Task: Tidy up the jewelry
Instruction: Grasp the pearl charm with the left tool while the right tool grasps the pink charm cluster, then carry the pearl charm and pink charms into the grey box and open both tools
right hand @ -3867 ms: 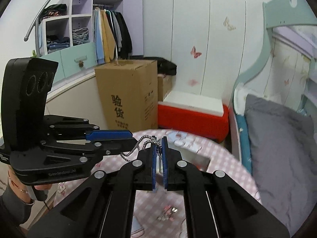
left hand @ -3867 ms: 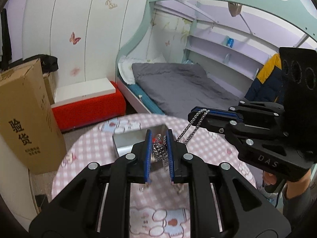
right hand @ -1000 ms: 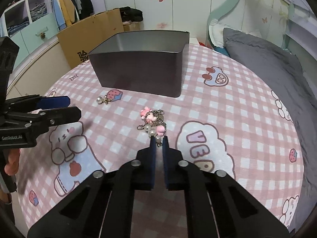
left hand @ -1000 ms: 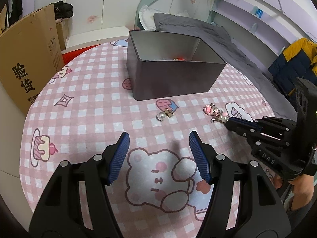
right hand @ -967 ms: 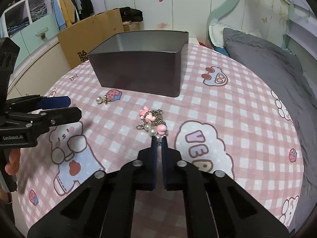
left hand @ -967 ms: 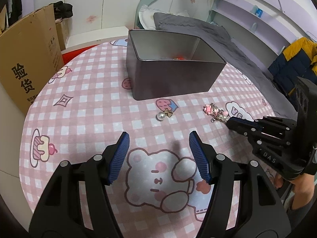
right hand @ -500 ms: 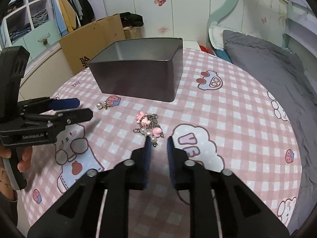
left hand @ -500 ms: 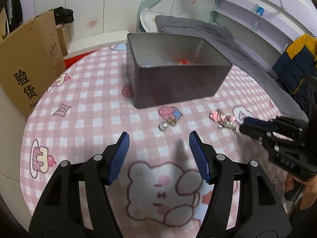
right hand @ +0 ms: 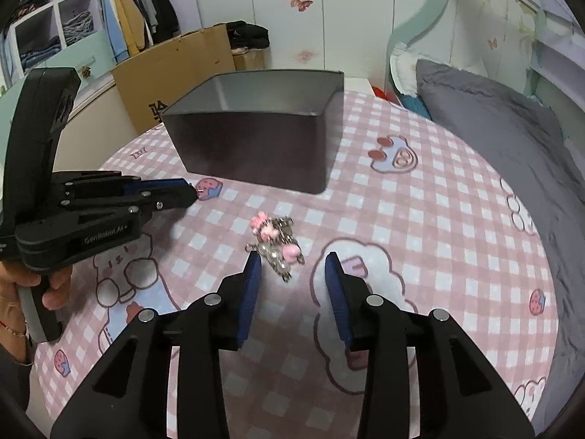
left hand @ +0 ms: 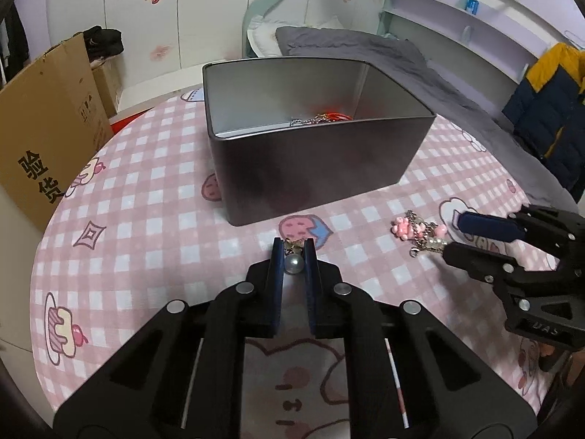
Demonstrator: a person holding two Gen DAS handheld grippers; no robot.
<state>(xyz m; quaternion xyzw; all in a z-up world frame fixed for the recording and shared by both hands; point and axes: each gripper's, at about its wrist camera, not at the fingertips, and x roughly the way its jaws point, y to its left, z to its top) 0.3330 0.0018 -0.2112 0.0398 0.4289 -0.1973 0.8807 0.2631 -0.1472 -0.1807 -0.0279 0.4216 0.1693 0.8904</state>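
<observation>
Two grippers on the table (left hand: 146, 183): left gripper (left hand: 294, 252) pinching a pearl earring (left hand: 294, 263); right gripper (right hand: 292, 267) spreading, pink charm (right hand: 278, 241) loose between.

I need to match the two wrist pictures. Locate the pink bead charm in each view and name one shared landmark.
Left wrist view: pink bead charm lies right of centre on the tablecloth, by the right tool's tips.
Right wrist view: charm lies at centre, just ahead of the open tool.
Shared landmark: the grey metal box behind it.

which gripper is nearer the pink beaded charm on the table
Right. The right gripper, jaws just opened, sits right at the pink beaded charm, which lies just ahead between its fingertips. The left gripper is off to the side, shut on the pearl earring.
</observation>
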